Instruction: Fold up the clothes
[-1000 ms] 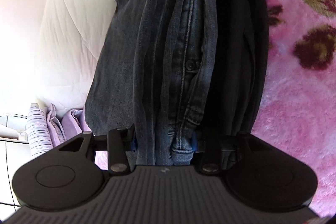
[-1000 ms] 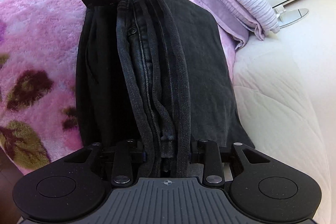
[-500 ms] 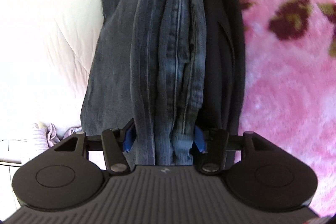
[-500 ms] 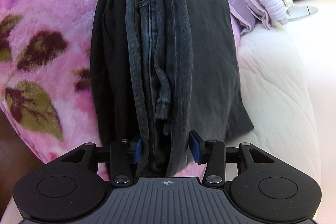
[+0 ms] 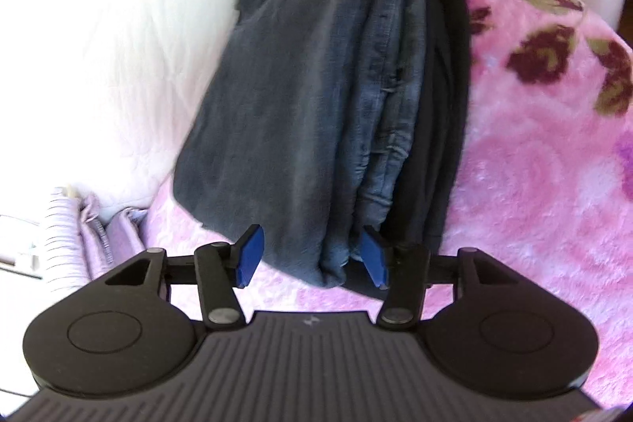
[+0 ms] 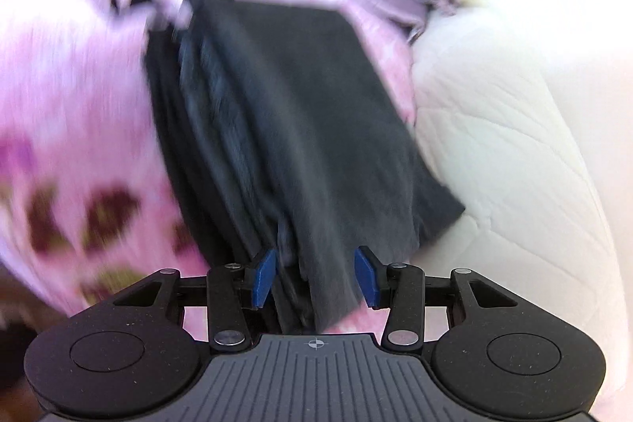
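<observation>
Both the left claw (image 5: 310,256) and right claw (image 6: 314,277) are now gaping wide after pinching the folded jeans (image 5: 316,113) half a second ago, releasing them mid-frame on the pink blanket (image 5: 534,165), suggesting this fold is finishing.

Each black gripper has 2 blue pads (image 5: 249,256), silver pivot screws (image 6: 230,336) and a ribbed grey base (image 5: 300,366).

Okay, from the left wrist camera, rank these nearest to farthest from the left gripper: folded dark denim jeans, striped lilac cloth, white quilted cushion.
1. Folded dark denim jeans: their end lies between the open left gripper fingers.
2. Striped lilac cloth: low on the left side.
3. White quilted cushion: upper left, beyond both.
</observation>
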`<state>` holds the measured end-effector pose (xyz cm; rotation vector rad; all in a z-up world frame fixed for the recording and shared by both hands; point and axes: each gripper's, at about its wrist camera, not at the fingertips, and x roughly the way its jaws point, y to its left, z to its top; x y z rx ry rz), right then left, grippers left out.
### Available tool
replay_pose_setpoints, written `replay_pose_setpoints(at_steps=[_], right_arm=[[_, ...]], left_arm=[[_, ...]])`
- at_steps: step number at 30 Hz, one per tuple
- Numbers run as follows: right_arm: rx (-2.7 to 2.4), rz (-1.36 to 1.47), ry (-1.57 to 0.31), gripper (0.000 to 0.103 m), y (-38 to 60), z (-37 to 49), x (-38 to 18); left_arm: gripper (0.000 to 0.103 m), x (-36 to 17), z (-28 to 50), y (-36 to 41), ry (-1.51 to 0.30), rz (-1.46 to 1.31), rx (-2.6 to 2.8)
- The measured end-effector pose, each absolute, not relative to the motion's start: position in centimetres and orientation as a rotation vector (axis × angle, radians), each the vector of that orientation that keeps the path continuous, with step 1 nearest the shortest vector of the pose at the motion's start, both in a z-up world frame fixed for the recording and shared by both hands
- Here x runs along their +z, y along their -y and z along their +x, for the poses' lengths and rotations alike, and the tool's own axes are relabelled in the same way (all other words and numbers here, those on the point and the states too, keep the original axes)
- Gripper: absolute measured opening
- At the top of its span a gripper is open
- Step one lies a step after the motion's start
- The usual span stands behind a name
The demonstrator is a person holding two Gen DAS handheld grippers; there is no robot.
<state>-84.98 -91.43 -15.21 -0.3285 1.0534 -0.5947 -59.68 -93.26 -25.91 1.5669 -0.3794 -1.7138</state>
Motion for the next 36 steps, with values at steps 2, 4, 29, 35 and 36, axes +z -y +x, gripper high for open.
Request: replay_pose_setpoints(at_steps=[2, 4, 29, 35, 36], right_arm=[[-0.630, -0.273, -0.955, 0.044, 92.2, -84.6, -13.4], [-0.671, -0.211, -0.881, 0.044, 93.4, -84.3, -12.1], [-0.836, 0.326, -0.834, 0.043, 115.3, -82.4, -18.1], [-0.906, 0.387, -0.821, 0.043, 118.9, -81.2, -20.3], [-0.909, 0.402, -0.819, 0.043, 119.0, -81.3, -20.2]], left_arm=[[0.049, -26.5, -60.5, 93.2, 0.353, 1.592, -1.734], [0.050, -26.7, -60.6, 93.3, 0.345, 1.601, -1.739], [0.044, -16.3, -59.3, 107.9, -0.236, 1.232, -1.607], [0.041, -18.4, -59.5, 107.5, -0.224, 1.269, -1.589], [0.041, -18.3, -59.6, 107.5, -0.234, 1.269, -1.587]])
